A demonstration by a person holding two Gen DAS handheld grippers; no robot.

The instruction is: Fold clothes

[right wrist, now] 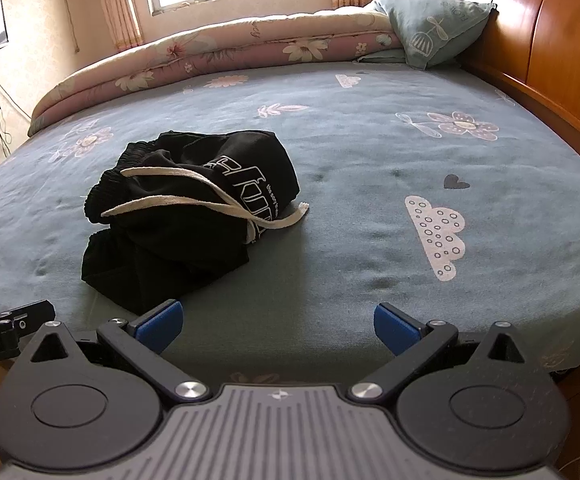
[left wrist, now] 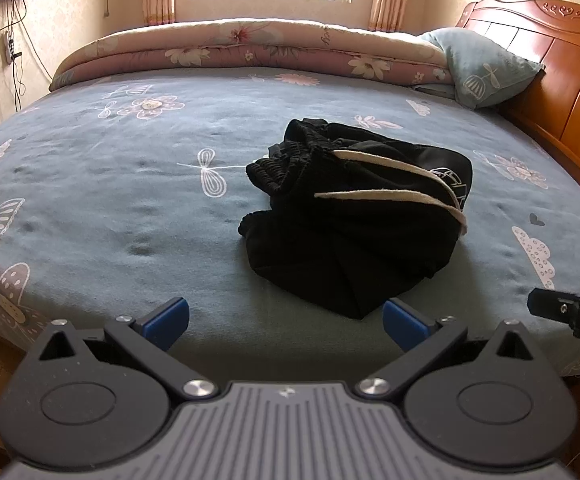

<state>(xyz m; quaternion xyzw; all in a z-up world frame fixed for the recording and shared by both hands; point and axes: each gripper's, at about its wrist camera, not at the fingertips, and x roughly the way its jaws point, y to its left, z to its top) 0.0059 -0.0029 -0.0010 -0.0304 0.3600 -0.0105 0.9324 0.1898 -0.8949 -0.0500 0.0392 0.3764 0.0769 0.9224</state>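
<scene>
**Entry: black garment, unfolded — folding not begun**

Progress, as I judged it: nothing folded; spreading out and every fold remained. My left gripper [left wrist: 285, 322] and right gripper [right wrist: 277, 326] were both spread wide and held nothing, near the bed's front edge.

Item: black garment [left wrist: 354, 216], crumpled in a heap on the grey-blue sheet [left wrist: 109, 200], mid-bed. Gathered elastic waistband [left wrist: 279, 164] uppermost; cream drawcord [right wrist: 193, 204] trailing loose across it; white lettering [right wrist: 249, 184] partly showing.
</scene>
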